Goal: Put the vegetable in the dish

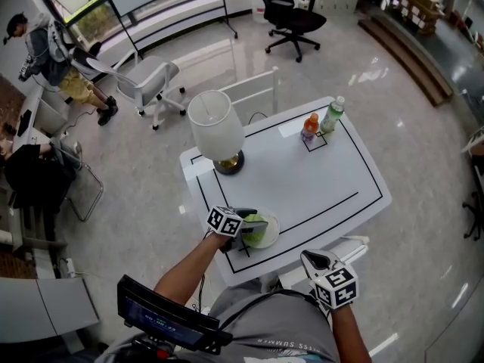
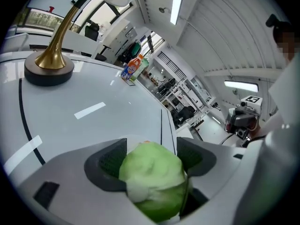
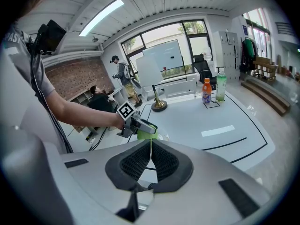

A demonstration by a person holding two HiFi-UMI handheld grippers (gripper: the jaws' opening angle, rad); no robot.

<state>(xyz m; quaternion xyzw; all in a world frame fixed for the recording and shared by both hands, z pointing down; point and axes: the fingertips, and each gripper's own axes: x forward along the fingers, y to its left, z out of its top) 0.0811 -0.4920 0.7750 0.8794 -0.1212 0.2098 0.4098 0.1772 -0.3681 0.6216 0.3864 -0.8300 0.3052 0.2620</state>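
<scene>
Firstly, about writing: I can read almost none. Each gripper's cube shows only black-and-white square markers. The labels on the orange bottle (image 1: 310, 125) and the green bottle (image 1: 332, 115) are too small for me. The grey shirt (image 1: 291, 331) has a print line that seems to end with "SUMMER".

The left gripper (image 1: 261, 229) reaches over the dish (image 1: 276, 229), which sits at the near edge of the bench (image 1: 302, 180), toward its near left corner. Its fingers stand wide apart. The green leafy vegetable (image 2: 152, 182) fills the gap between them and, as far as I see, touches both pads, just over the dish.

The right gripper (image 1: 314, 257) hangs off the bench, just beyond the near edge. Its fingers (image 3: 164, 161) are pressed together with nothing between them.

A black line (image 1: 333, 206) runs a little inside the bench edges like a frame. The lamp (image 1: 217, 127) stands at the far left corner and the two bottles at the far right corner, inside a small black square. Between the dish and the bottles lies a broad stretch of white bench top.
</scene>
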